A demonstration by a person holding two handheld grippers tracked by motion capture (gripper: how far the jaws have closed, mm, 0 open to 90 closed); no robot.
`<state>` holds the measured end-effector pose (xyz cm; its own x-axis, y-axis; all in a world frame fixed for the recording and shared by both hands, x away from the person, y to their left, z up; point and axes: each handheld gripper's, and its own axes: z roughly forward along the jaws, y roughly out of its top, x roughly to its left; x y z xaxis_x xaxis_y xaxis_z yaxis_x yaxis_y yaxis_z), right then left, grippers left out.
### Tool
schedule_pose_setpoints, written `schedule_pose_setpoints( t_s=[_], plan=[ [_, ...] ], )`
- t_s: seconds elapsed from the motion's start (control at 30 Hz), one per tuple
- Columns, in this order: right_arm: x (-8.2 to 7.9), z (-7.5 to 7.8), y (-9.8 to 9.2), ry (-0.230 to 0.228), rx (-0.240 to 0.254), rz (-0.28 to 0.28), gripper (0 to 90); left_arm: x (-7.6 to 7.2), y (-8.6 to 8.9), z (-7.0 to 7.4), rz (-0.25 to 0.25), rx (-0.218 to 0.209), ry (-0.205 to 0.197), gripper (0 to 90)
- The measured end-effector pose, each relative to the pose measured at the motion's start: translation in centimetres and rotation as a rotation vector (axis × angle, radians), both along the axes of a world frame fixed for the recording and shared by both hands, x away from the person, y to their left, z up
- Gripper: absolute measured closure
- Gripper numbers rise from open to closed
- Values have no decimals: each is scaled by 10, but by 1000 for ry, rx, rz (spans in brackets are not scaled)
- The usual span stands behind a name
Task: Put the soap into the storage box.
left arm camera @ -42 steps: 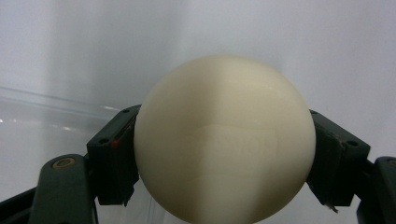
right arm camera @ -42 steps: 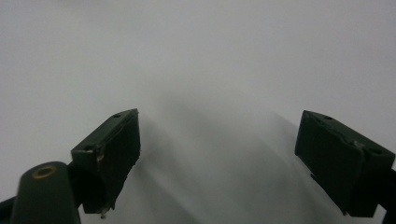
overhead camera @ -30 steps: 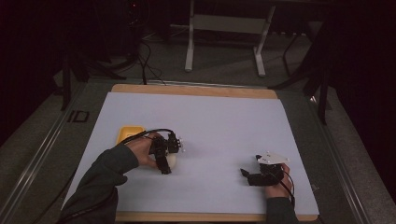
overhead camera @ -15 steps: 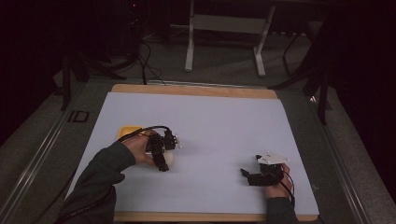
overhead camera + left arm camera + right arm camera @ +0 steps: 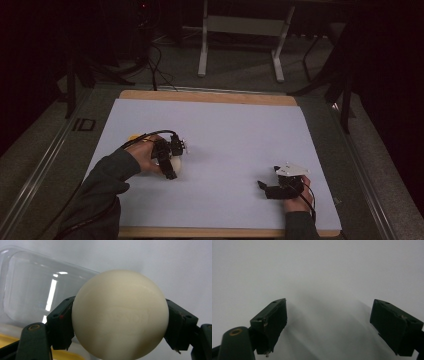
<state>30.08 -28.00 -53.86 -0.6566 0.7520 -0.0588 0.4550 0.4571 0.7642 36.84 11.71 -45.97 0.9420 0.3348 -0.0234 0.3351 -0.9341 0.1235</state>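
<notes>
1. Left gripper [image 5: 120,320] is clamped on a cream-white ball [image 5: 120,313], one black jaw on each side at about the ball's widest line. In the high view the same gripper [image 5: 170,162] sits low over the white table sheet [image 5: 240,130], left of centre, with the ball [image 5: 176,167] a pale patch under it.

2. Behind the ball lies a clear plastic lid [image 5: 32,287], with a yellow container [image 5: 7,342] at the lower edge of the left gripper view; a yellow corner [image 5: 134,138] peeks out by the left hand [image 5: 145,155] from above. The likely step is carrying the ball to or from that container, though the frames do not settle which.

3. A smooth round thing can squirt out of flat pads. The squeeze should remain even and on the equator; a grip that creeps above or below it would push the ball free.

4. The hand should travel slowly and level, without twisting the wrist, and keep the ball close to the sheet so a slip costs little.

5. At the drop point, the ball should touch down before the jaws part, or it will roll.

6. Right gripper [image 5: 329,322] rests with its jaws wide apart and nothing between them, over bare sheet; from above it [image 5: 267,190] lies well apart at the lower right. It is free to block a runaway ball.
</notes>
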Motion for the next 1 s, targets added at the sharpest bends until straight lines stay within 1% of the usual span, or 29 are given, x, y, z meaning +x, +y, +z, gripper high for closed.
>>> schedule_pose_setpoints(
  t_s=[0.2, 0.33, 0.47, 0.6, 0.67, 0.9, 1.0],
  plan=[
    [0, 0, 0, -2, 3, -1, 141, 5, 7, 3, 27, -8, -1, 231],
    [0, 0, 0, -3, 4, -1, 141, 6, 11, 3, 43, -26, 4, 231],
    [0, 0, 0, -2, 1, 0, 141, 9, 17, 3, 60, -17, 5, 231],
    [0, 0, 0, -2, 1, 0, 141, 11, 23, 4, 79, -24, 8, 231],
    [0, 0, 0, -3, 1, 0, 141, 12, 26, 4, 90, -34, 11, 231],
    [0, 0, 0, -3, 0, 1, 141, 15, 35, 7, 116, -39, 4, 231],
    [0, 0, 0, -4, -1, 1, 141, 18, 40, 8, 136, -53, 5, 231]
  ],
)
